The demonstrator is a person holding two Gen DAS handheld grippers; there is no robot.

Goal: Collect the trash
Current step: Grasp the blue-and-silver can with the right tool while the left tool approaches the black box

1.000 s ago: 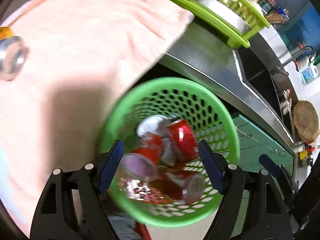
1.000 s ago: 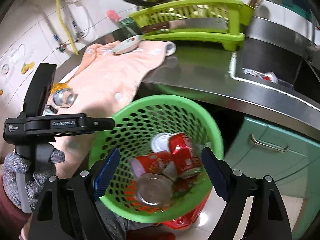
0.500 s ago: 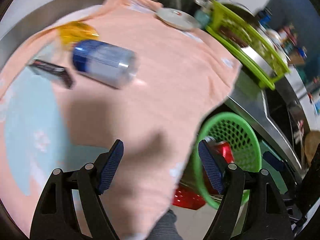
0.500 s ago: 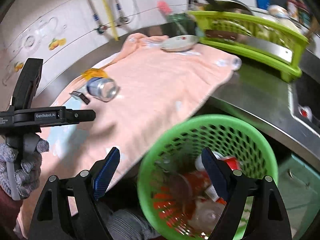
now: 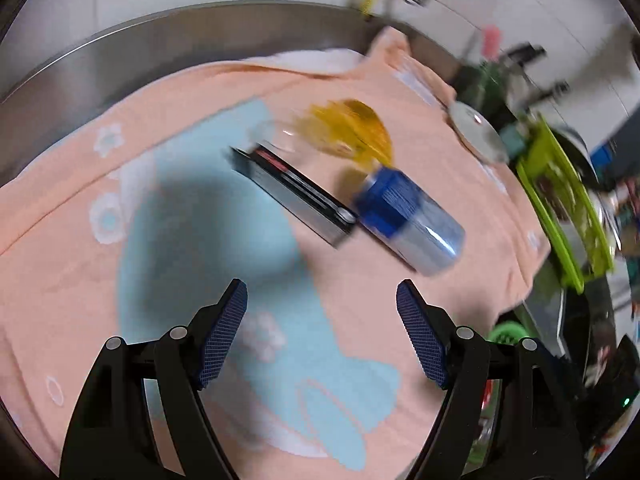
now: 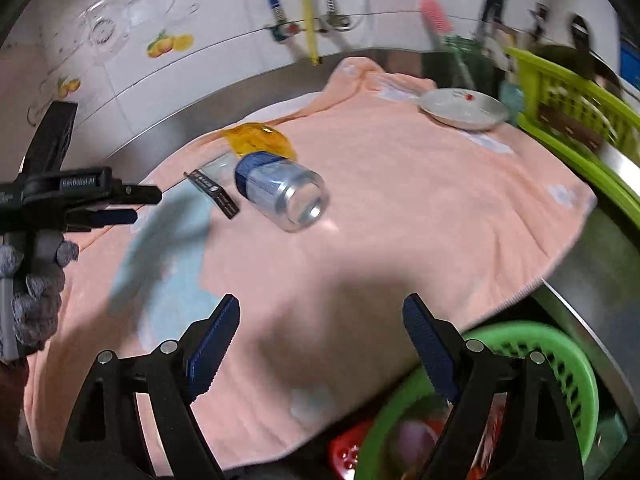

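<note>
A blue and silver can (image 5: 412,222) lies on its side on the pink towel (image 5: 180,112); it also shows in the right wrist view (image 6: 282,196). A flat dark wrapper (image 5: 294,196) and a crumpled yellow wrapper (image 5: 352,130) lie next to it. My left gripper (image 5: 322,330) is open and empty above the towel, short of the wrapper. My right gripper (image 6: 322,344) is open and empty near the towel's front edge. The green trash basket (image 6: 560,364) with red cans sits below the counter edge. The left gripper also shows in the right wrist view (image 6: 120,208).
A white dish (image 6: 464,110) rests at the towel's far end. A lime dish rack (image 6: 576,120) stands to the right on the steel counter (image 6: 600,256). A tiled wall with pipes runs behind.
Both grippers have swung up from over the green basket to over the towel. The left gripper is now closer to the can and wrappers.
</note>
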